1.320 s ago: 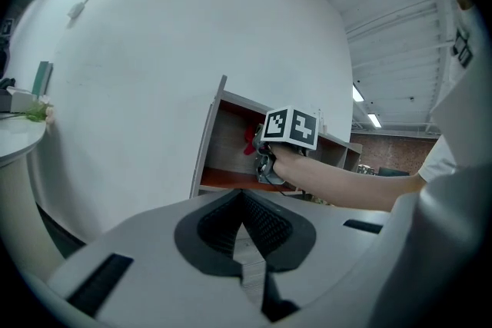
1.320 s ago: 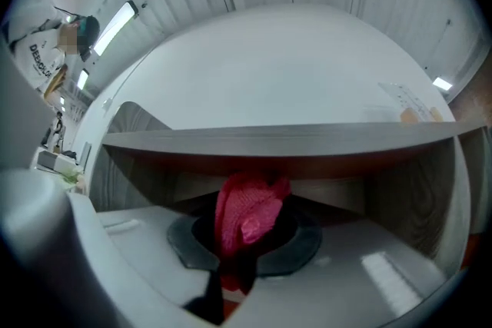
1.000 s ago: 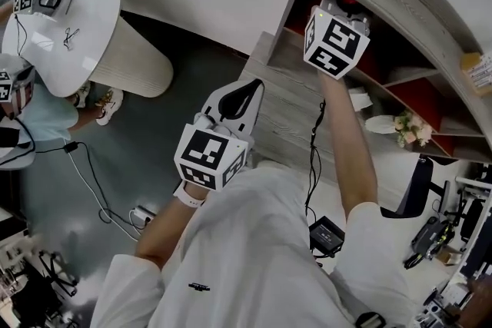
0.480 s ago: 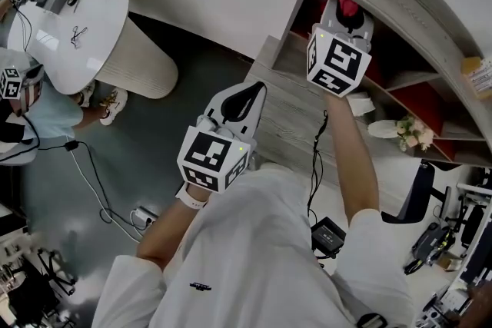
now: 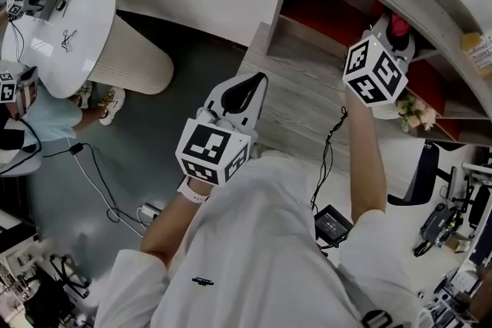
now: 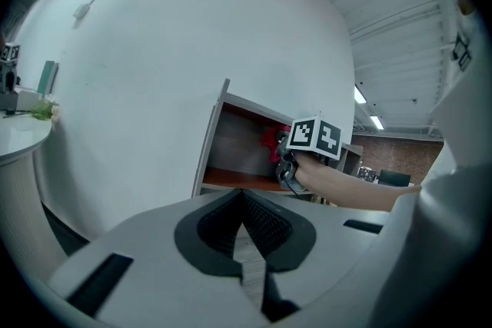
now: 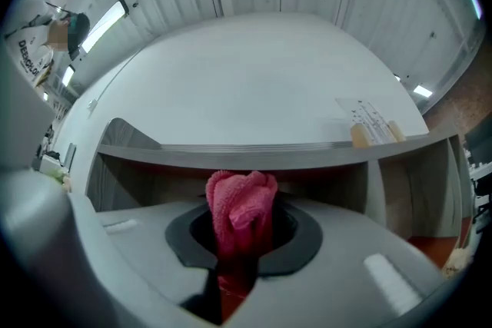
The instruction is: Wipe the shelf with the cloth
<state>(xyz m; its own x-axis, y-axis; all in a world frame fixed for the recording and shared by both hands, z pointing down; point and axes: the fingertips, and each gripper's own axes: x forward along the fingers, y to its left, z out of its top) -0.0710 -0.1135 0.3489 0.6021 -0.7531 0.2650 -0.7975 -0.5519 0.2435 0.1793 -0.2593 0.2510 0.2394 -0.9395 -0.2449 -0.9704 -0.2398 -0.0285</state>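
White short-sleeved shirt with small dark chest logo, white wristband, white left gripper and right gripper bearing black-and-white marker cubes, black cable

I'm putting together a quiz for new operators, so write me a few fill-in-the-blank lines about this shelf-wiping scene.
1. The right claw is shut on a bunched pink ____.
2. The left claw is shut and holds ____.
3. Behind its grey boards, the shelf has a back wall coloured ____.
Missing words: cloth; nothing; red.
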